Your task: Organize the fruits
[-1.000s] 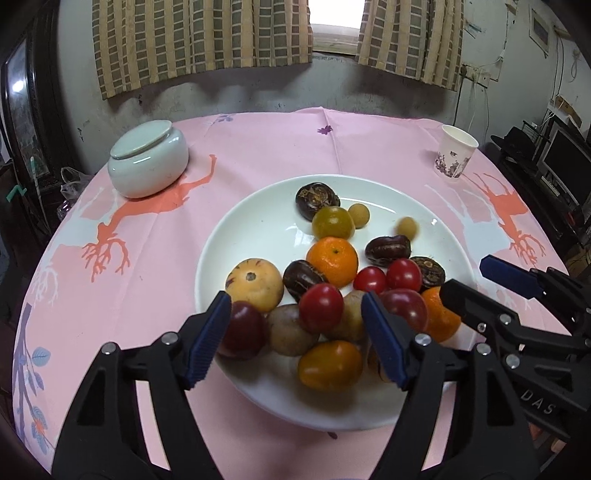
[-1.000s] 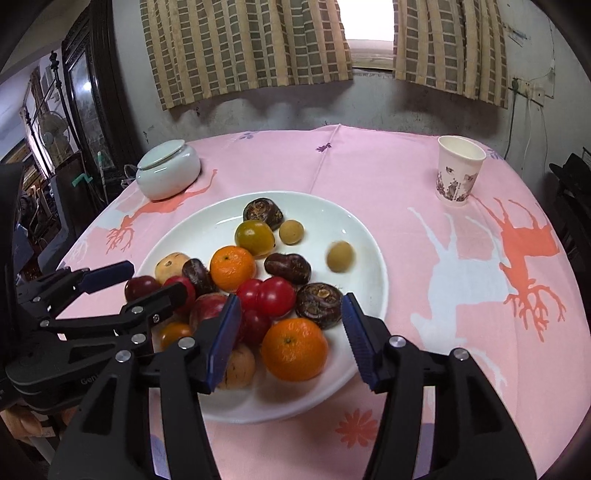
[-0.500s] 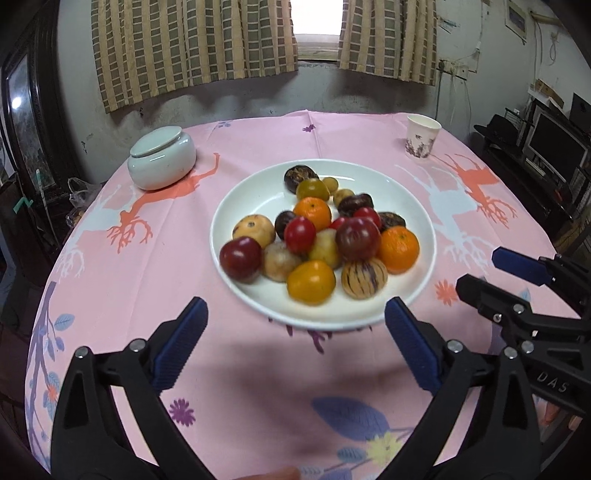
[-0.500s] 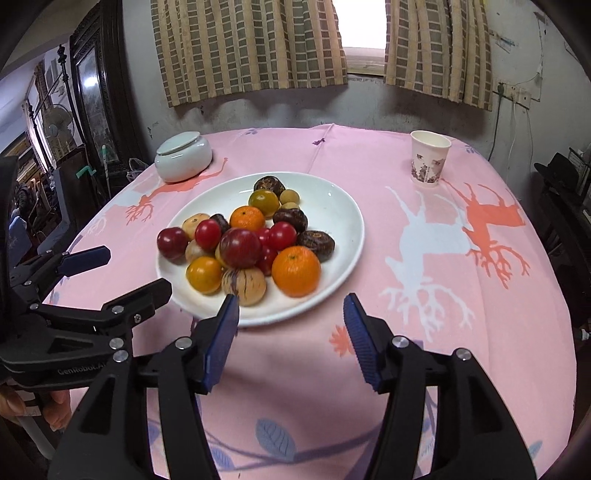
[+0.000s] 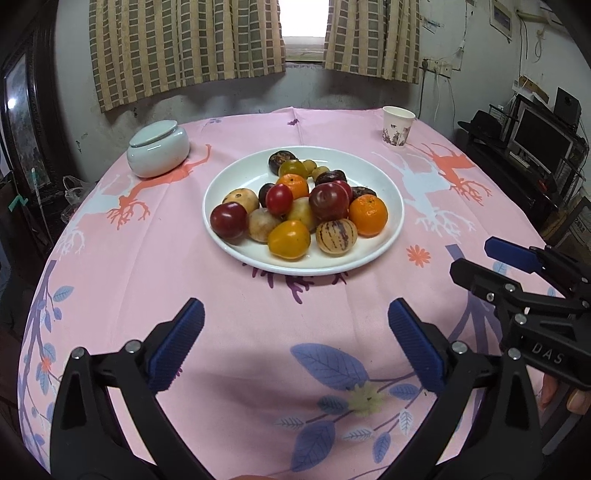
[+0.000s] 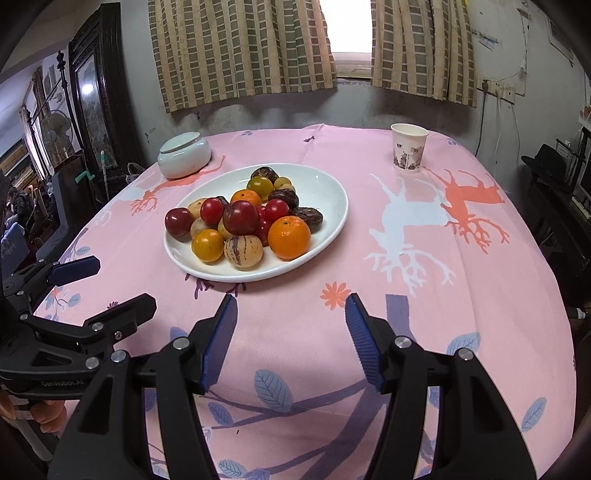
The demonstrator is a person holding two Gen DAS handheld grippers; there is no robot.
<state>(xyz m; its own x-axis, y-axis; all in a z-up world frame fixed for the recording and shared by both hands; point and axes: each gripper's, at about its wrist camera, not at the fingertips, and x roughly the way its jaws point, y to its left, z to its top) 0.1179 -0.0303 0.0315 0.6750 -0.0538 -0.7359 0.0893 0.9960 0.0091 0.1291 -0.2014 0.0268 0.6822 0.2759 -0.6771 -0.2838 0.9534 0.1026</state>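
The fruits (image 5: 301, 210) lie heaped on a white plate (image 5: 384, 192), well ahead of both pairs of jaws: red and dark plums, oranges, yellow tomatoes, a striped pale melon, brown wrinkled pieces. The left gripper (image 5: 295, 345) stands wide open, empty, its jaws having just opened. The right gripper (image 6: 290, 339) is partly open, empty, its jaws just widening, only pink tablecloth (image 6: 461, 295) between them.

My window (image 5: 304, 27) blows out pure white between the curtains (image 6: 240, 48), while the room stays dim. Soft shadow falls on the tabletop (image 5: 258, 365) near me. Both views are sharp, with fisheye bending and dark corners.
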